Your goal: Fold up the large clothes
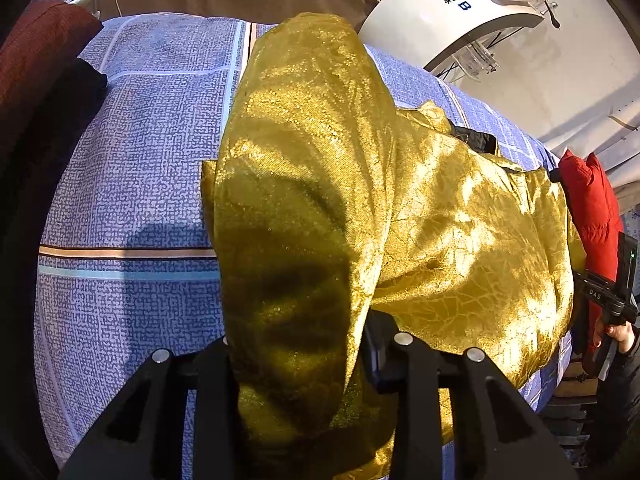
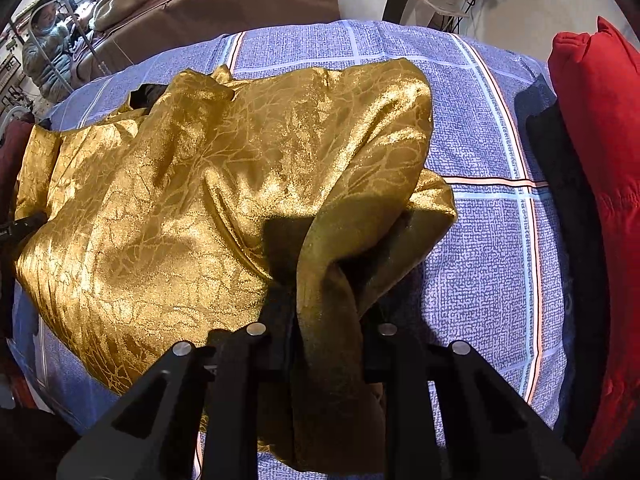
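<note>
A blue patterned bedsheet covered the bed. The gold garment lay spread over the sheet's middle, crumpled, its near edge lifted off the sheet at two spots. A red padded jacket sat at the sheet's edge beyond the garment. The left gripper was clamped on a thick fold of the gold cloth, jaws partly apart. The right gripper pinched a narrower bunch, jaws nearly closed

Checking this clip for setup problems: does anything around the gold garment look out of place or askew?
The gold garment lies crumpled and bunched on the blue bedspread, not flat. A dark item pokes out near its far edge. Both grippers pinch gathered fabric; nothing looks torn.
</note>
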`<act>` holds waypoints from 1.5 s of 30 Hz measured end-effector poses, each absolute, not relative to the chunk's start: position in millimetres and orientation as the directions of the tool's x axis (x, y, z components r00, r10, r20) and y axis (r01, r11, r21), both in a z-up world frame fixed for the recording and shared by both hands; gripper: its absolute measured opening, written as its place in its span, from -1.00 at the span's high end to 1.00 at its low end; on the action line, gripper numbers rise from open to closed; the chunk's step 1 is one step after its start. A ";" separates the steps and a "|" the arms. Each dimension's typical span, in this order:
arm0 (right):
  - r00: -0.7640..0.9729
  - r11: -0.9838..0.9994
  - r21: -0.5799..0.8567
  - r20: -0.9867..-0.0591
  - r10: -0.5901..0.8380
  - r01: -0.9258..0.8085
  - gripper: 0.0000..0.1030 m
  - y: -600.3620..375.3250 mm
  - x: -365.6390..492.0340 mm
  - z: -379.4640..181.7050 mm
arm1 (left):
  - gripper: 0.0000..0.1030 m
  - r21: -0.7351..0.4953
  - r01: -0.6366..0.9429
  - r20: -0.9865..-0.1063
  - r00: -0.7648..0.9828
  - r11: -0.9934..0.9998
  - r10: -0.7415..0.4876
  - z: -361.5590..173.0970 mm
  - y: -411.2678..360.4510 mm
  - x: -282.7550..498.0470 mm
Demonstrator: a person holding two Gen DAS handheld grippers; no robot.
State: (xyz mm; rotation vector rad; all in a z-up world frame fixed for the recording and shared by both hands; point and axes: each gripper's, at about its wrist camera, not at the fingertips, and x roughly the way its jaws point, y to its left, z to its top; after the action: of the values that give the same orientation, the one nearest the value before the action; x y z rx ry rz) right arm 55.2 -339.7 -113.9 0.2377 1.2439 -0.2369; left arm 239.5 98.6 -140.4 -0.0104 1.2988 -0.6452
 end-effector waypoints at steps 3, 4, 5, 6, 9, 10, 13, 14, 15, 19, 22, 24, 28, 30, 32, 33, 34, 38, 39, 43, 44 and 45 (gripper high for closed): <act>0.303 0.950 0.051 -0.952 -0.047 0.309 0.60 -339.8 54.8 -114.7 | 0.34 -0.346 0.439 -0.888 0.132 0.829 -0.440 -139.4 96.5 238.2; 0.303 0.949 0.052 -0.952 -0.047 0.311 0.60 -339.9 54.6 -115.1 | 0.34 -0.341 0.440 -0.889 0.137 0.831 -0.437 -139.3 95.8 237.6; 0.302 0.948 0.053 -0.952 -0.046 0.313 0.60 -340.2 54.9 -115.4 | 0.34 -0.338 0.440 -0.889 0.142 0.832 -0.435 -138.9 94.7 237.0; 0.302 0.947 0.055 -0.952 -0.045 0.315 0.60 -340.5 55.0 -115.9 | 0.34 -0.336 0.438 -0.889 0.145 0.834 -0.434 -138.7 94.6 236.5; 0.305 0.947 0.058 -0.951 -0.044 0.317 0.60 -340.3 54.7 -116.1 | 0.34 -0.338 0.431 -0.887 0.151 0.837 -0.436 -138.6 94.9 236.2; 0.305 0.946 0.059 -0.951 -0.043 0.320 0.60 -340.5 54.6 -116.2 | 0.34 -0.338 0.429 -0.887 0.153 0.838 -0.436 -138.9 94.3 236.2; 0.307 0.943 0.065 -0.951 -0.041 0.327 0.59 -340.9 54.3 -116.2 | 0.34 -0.333 0.427 -0.886 0.162 0.840 -0.434 -139.0 93.7 234.8; 0.308 0.941 0.070 -0.951 -0.038 0.331 0.60 -341.4 53.9 -116.3 | 0.34 -0.332 0.427 -0.886 0.164 0.841 -0.433 -139.2 93.0 234.3; 0.310 0.939 0.075 -0.950 -0.035 0.335 0.60 -342.1 53.6 -116.5 | 0.34 -0.329 0.429 -0.887 0.166 0.841 -0.432 -139.1 92.3 234.0; 0.313 0.934 0.088 -0.949 -0.027 0.347 0.60 -343.7 52.7 -117.4 | 0.34 -0.319 0.429 -0.888 0.175 0.845 -0.424 -138.8 90.4 231.9; 0.314 0.932 0.094 -0.949 -0.022 0.351 0.60 -344.7 52.3 -118.2 | 0.34 -0.307 0.432 -0.891 0.184 0.848 -0.415 -138.4 88.7 230.1; 0.315 0.931 0.097 -0.949 -0.020 0.352 0.60 -345.3 52.3 -118.3 | 0.34 -0.304 0.429 -0.892 0.186 0.850 -0.413 -138.7 88.2 230.3; 0.319 0.925 0.114 -0.948 -0.009 0.363 0.60 -347.8 51.3 -119.2 | 0.34 -0.299 0.426 -0.893 0.192 0.854 -0.408 -139.1 87.2 229.9; 0.324 0.920 0.125 -0.946 -0.002 0.371 0.59 -349.4 50.0 -119.9 | 0.34 -0.295 0.425 -0.893 0.195 0.856 -0.405 -139.0 86.6 229.7; 0.326 0.915 0.135 -0.945 0.004 0.380 0.60 -350.9 50.0 -120.6 | 0.34 -0.293 0.420 -0.895 0.195 0.859 -0.401 -138.9 86.0 229.7; 0.328 0.912 0.142 -0.945 0.008 0.386 0.60 -351.9 49.5 -121.0 | 0.34 -0.293 0.418 -0.896 0.194 0.860 -0.400 -138.9 85.6 229.4; 0.330 0.908 0.149 -0.944 0.013 0.392 0.59 -352.8 49.0 -121.0 | 0.34 -0.296 0.415 -0.896 0.192 0.860 -0.401 -139.0 85.7 229.7; 0.341 0.885 0.196 -0.939 0.045 0.422 0.60 -360.1 46.0 -121.0 | 0.34 -0.361 0.386 -0.882 0.156 0.849 -0.445 -141.3 93.5 236.4; 0.346 0.879 0.210 -0.937 0.055 0.429 0.59 -362.2 45.0 -121.1 | 0.34 -0.394 0.363 -0.874 0.138 0.845 -0.467 -142.8 97.8 239.8; 0.362 0.861 0.255 -0.928 0.090 0.439 0.60 -369.9 41.4 -121.8 | 0.34 -0.493 0.286 -0.843 0.079 0.822 -0.533 -149.0 110.6 251.2; 0.367 0.856 0.269 -0.925 0.102 0.442 0.59 -372.2 40.6 -121.8 | 0.35 -0.500 0.284 -0.840 0.070 0.818 -0.538 -149.2 111.4 252.5; 0.372 0.850 0.284 -0.921 0.114 0.443 0.60 -376.2 39.3 -122.0 | 0.36 -0.504 0.284 -0.840 0.060 0.816 -0.540 -149.2 111.6 253.5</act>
State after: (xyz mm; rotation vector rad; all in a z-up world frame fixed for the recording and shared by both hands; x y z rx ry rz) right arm 39.3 -376.2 -122.0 0.5450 1.1860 -0.2250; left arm 253.5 111.6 -149.2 -0.2271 1.3771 -0.6309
